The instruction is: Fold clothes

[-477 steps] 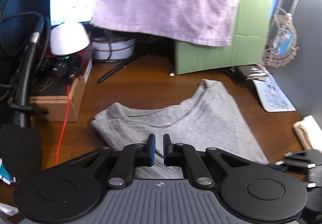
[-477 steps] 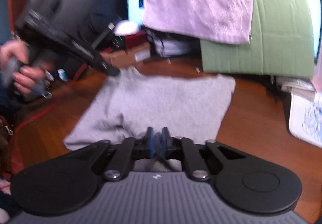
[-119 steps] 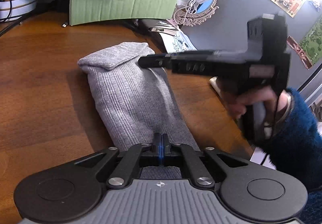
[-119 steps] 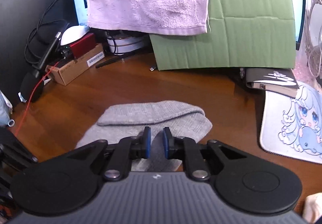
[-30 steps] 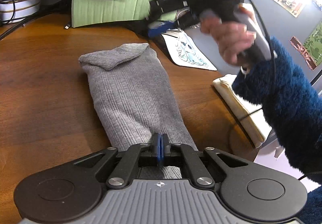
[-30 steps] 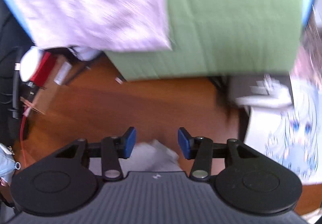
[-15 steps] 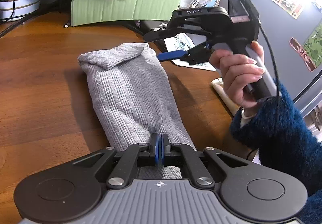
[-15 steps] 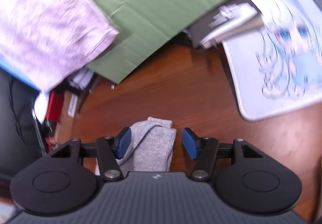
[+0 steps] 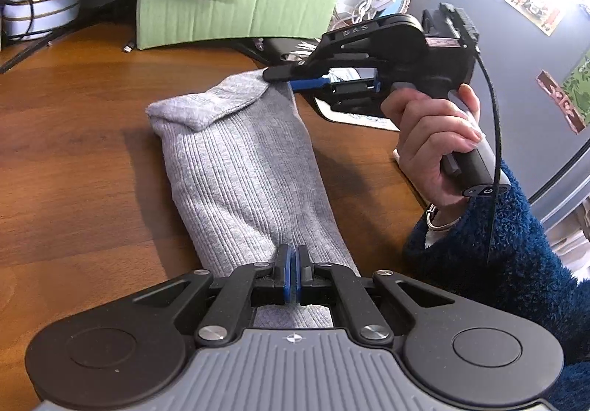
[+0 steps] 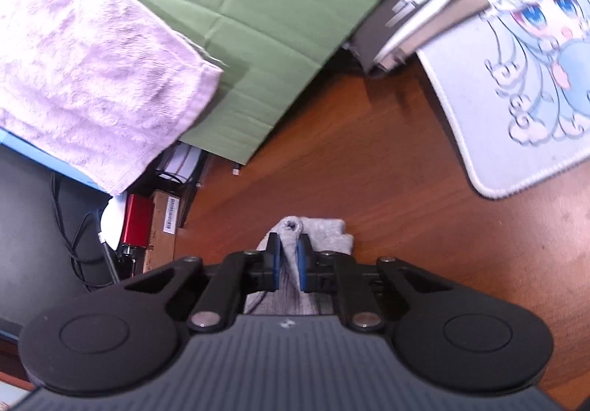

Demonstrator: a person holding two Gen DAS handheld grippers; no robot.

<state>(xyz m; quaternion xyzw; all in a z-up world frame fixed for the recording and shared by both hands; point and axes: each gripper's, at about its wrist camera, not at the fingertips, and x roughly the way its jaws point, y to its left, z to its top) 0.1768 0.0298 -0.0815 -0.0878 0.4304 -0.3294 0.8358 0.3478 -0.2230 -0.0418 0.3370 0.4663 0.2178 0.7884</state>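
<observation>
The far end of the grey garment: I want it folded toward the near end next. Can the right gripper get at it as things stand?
Probably yes. The right gripper is already at the far end of the garment, its jaws closing on a bunched bit of cloth. Nothing lies between them, and the left gripper is shut at the near end.

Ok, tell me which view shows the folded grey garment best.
The left wrist view: the grey garment lies there full length on the wooden desk. The right wrist view shows only its end, bunched between the right gripper fingers, which are closing.
</observation>
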